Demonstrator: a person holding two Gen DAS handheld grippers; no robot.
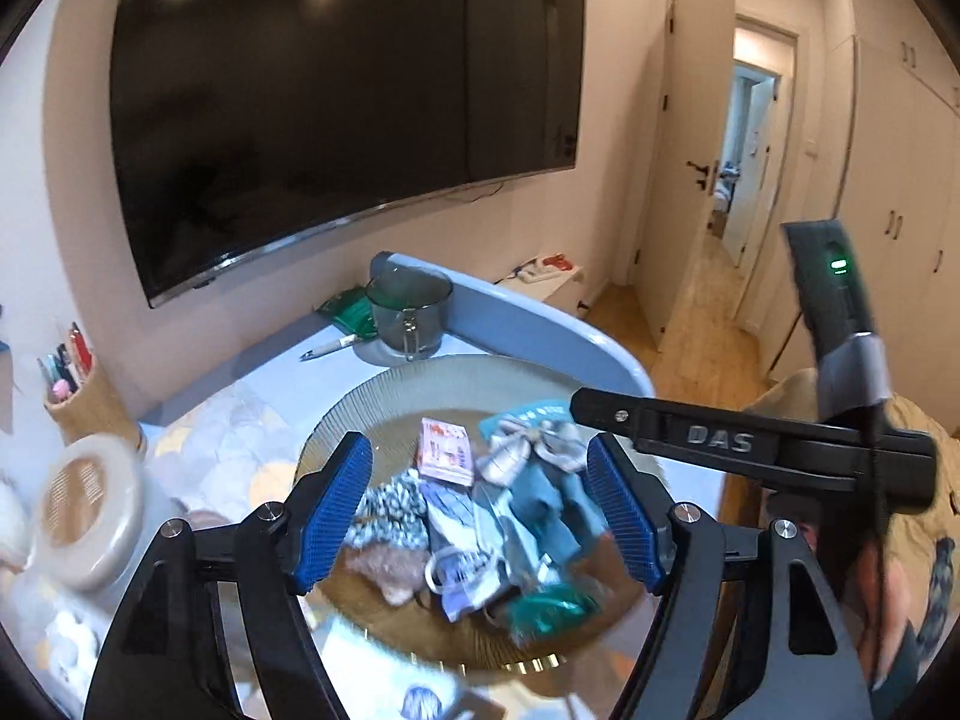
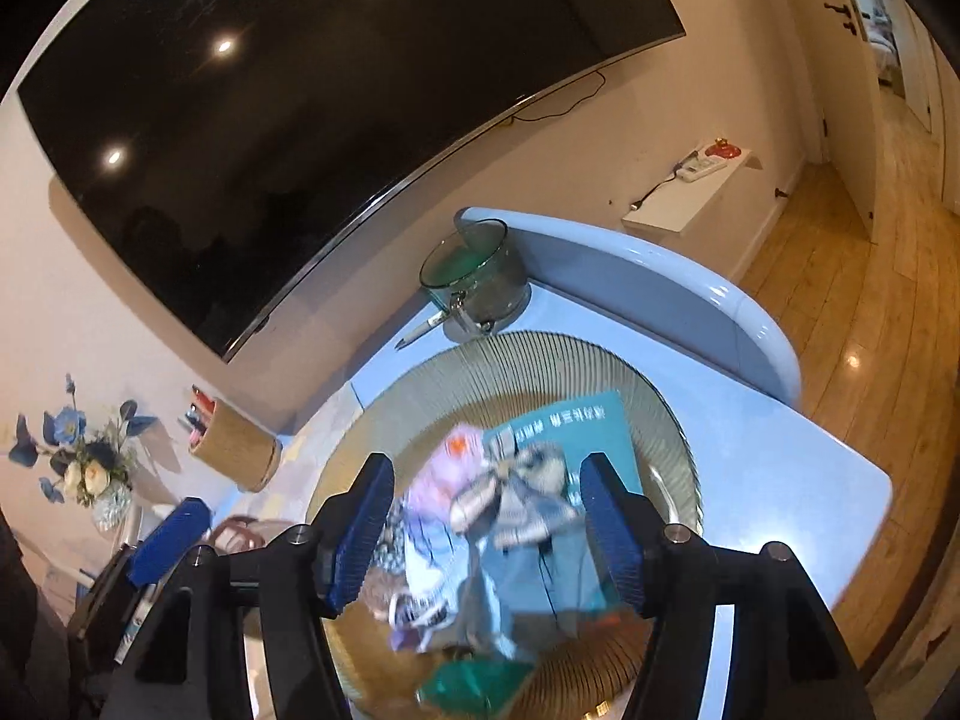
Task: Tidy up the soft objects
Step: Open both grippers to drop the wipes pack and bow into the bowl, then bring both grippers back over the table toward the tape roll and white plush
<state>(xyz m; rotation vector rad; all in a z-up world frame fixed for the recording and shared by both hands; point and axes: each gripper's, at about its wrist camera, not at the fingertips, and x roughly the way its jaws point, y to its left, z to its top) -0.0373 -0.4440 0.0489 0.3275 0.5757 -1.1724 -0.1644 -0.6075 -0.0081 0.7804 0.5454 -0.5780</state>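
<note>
Currently both tools, left tool (image 1: 477, 516) and right tool (image 2: 486, 528), are hovering released over the plate (image 1: 384, 396) of soft items (image 1: 510, 504).

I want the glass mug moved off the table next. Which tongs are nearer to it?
Hard to call; perhaps the right tongs. Both they and the left tongs hang open over the ribbed plate, with the glass mug beyond its far rim.

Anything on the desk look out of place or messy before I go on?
The soft items lie in a jumbled heap on the ribbed glass plate, overlapping at odd angles. A pen lies loose beside the glass mug. Nothing looks spilled or broken.
</note>
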